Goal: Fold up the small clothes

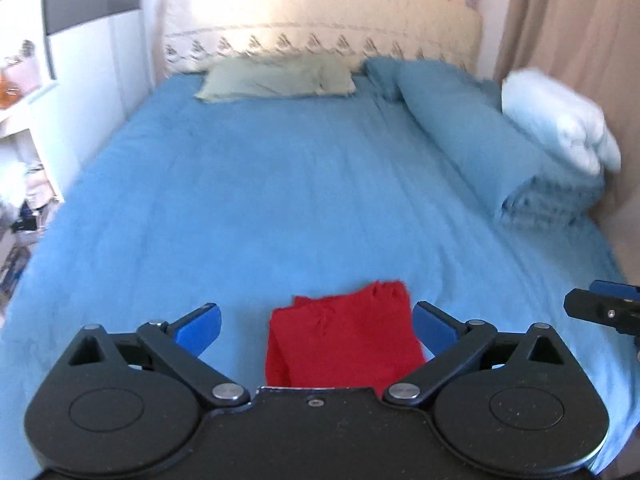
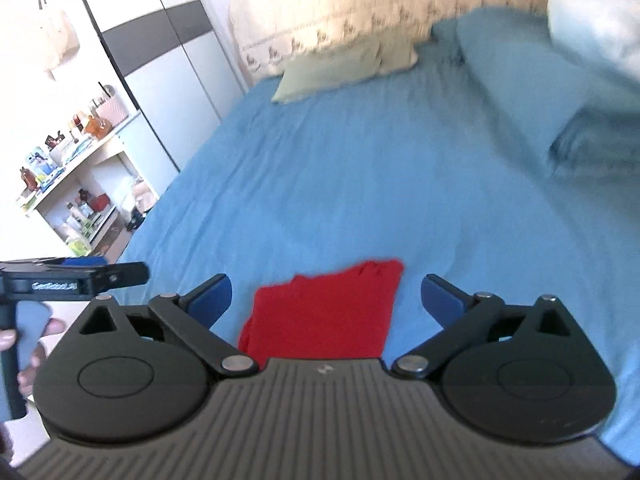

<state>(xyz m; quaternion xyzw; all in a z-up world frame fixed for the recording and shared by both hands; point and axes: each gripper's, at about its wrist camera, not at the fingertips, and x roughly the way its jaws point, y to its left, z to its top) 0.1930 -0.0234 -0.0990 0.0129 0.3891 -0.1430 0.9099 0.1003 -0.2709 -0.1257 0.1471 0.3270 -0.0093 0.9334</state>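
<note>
A small red garment (image 1: 340,340) lies folded into a rough rectangle on the blue bed sheet (image 1: 280,200) near the bed's front edge. It also shows in the right wrist view (image 2: 324,312). My left gripper (image 1: 316,326) is open and empty, held above the garment with a blue finger on each side. My right gripper (image 2: 326,300) is open and empty, also above the garment. The right gripper shows at the right edge of the left wrist view (image 1: 600,306). The left gripper shows at the left edge of the right wrist view (image 2: 80,276).
A green pillow (image 1: 276,78) lies at the headboard. A rolled blue duvet (image 1: 480,136) with a white pillow (image 1: 560,124) on it lies along the bed's right side. A wardrobe (image 2: 160,60) and cluttered shelves (image 2: 72,176) stand to the left. A curtain (image 1: 568,40) hangs at right.
</note>
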